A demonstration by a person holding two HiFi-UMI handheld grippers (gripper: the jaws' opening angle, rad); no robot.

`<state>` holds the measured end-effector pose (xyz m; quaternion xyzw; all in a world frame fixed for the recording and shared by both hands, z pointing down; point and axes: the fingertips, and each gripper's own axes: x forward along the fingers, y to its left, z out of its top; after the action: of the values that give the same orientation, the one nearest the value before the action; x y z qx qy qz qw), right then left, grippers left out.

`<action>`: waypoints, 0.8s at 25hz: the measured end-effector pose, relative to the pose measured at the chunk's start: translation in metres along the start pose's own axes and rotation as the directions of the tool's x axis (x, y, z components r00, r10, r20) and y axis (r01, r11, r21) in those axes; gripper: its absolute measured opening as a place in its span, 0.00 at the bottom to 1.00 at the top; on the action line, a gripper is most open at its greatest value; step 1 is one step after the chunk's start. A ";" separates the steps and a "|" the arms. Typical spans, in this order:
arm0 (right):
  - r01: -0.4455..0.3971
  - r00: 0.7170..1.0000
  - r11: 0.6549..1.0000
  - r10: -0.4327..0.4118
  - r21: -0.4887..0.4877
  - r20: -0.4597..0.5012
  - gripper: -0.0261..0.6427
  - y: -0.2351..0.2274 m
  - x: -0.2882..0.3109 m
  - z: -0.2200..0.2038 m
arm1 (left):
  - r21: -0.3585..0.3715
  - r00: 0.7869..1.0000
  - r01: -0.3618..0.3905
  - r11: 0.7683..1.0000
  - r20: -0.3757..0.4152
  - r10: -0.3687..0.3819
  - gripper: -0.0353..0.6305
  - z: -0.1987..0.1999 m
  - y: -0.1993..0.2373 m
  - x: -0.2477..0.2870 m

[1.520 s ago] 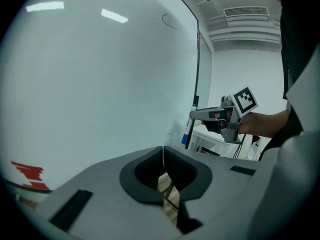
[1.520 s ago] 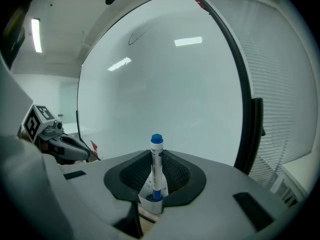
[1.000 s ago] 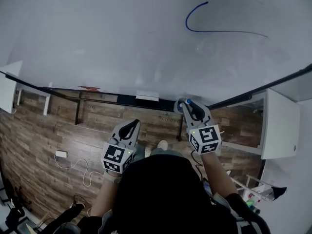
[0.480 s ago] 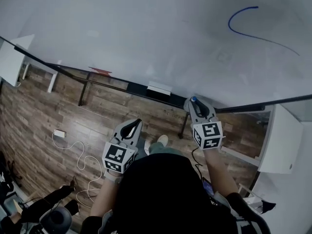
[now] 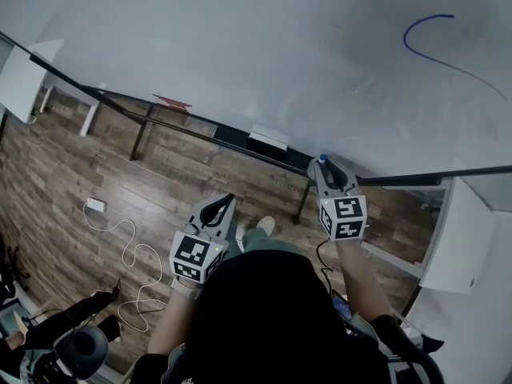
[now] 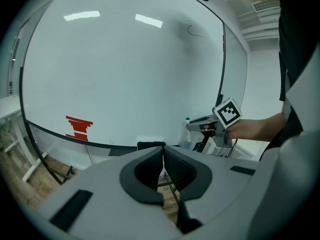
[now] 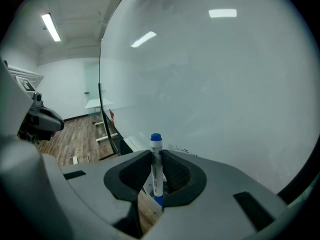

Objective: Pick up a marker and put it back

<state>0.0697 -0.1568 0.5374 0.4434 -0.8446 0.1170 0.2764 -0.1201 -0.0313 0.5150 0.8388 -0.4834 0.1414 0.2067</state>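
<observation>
A white marker with a blue cap (image 7: 157,166) stands upright between the pads of my right gripper (image 7: 157,156), which is shut on it. In the head view that right gripper (image 5: 324,166) is held just below the whiteboard's lower edge, the marker's blue cap (image 5: 322,158) poking out at its tip. My left gripper (image 5: 220,206) hangs lower and to the left over the wooden floor; its jaws are shut with nothing between them (image 6: 163,156). A blue curved line (image 5: 436,46) is drawn on the whiteboard (image 5: 240,46) at the upper right.
A white eraser (image 5: 269,138) lies on the whiteboard's black tray (image 5: 200,126), with a red mark (image 5: 172,102) left of it. A white cable and charger (image 5: 108,222) lie on the floor. White desks stand at far left (image 5: 20,86) and right (image 5: 460,238).
Both grippers have sunk a little. The view has swung left, so the blue line sits further right in the picture. The right gripper still holds the marker.
</observation>
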 end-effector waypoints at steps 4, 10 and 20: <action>0.005 1.000 1.000 -0.005 -0.009 -0.018 0.18 0.001 0.001 -0.003 | 0.000 1.000 0.001 1.000 0.001 -0.001 0.09 -0.002 0.001 -0.004; 0.017 0.999 1.000 -0.018 -0.015 -0.029 0.18 0.001 0.003 -0.005 | -0.003 1.000 -0.001 1.000 -0.002 0.001 0.09 -0.003 0.002 -0.004; 0.027 0.999 1.000 -0.027 -0.002 -0.036 0.22 0.003 0.004 -0.003 | -0.004 1.000 0.018 1.000 0.004 -0.018 0.09 -0.001 0.006 -0.004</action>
<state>0.0669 -0.1566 0.5422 0.4523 -0.8336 0.1203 0.2935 -0.1269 -0.0305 0.5153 0.8430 -0.4766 0.1369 0.2085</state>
